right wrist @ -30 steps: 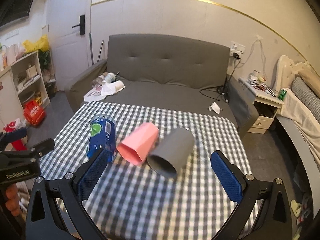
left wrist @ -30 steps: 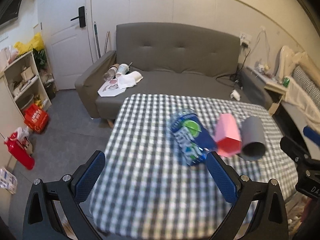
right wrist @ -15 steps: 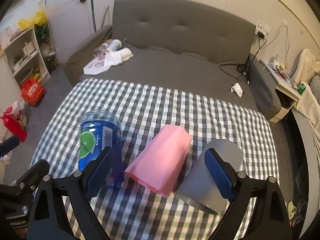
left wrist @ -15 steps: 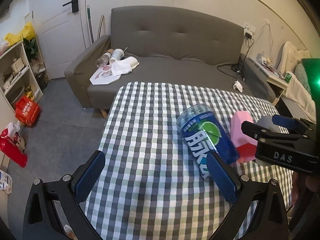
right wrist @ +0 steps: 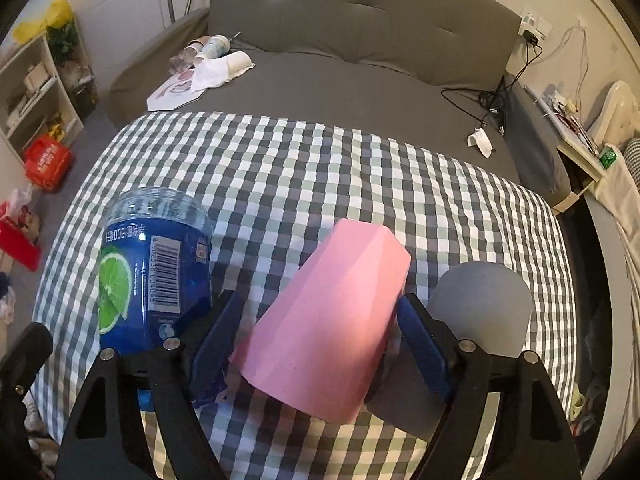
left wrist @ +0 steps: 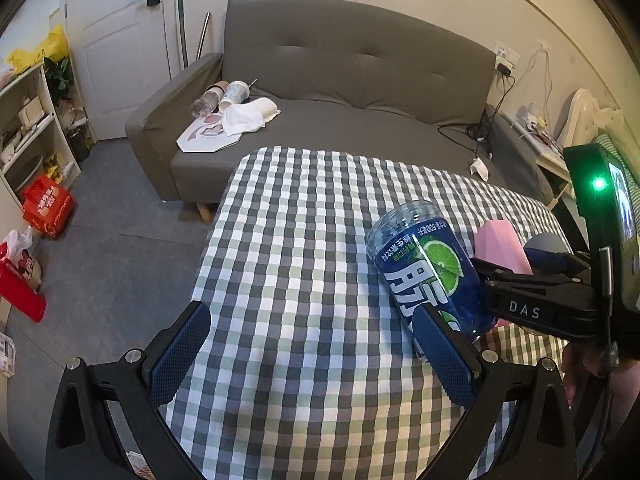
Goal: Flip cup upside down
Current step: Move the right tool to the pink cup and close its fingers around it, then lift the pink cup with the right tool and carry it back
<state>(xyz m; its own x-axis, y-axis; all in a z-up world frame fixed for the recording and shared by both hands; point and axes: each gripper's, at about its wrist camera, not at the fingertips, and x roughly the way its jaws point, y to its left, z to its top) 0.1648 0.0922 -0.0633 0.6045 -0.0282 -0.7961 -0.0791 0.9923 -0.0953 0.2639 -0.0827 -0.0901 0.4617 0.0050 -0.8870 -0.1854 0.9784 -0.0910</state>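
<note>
Between the right hand-held gripper's (right wrist: 320,340) blue pads: one pink faceted cup (right wrist: 328,320), mouth-down, both pads at its flanks, contact unclear. On the checked worktop (left wrist: 296,264), three inverted vessels: blue lime-label cup (right wrist: 154,268) left, pink centre, grey cup (right wrist: 476,308) right. Left hand-held gripper (left wrist: 312,354) wide open, empty; blue cup beside its right pad.

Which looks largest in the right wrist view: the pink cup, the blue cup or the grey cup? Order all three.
1. pink cup, nearest the camera, between the right gripper fingers, so nearness inflates it.
2. blue cup.
3. grey cup, partly hidden by a finger, so its rank is unsure.
</note>
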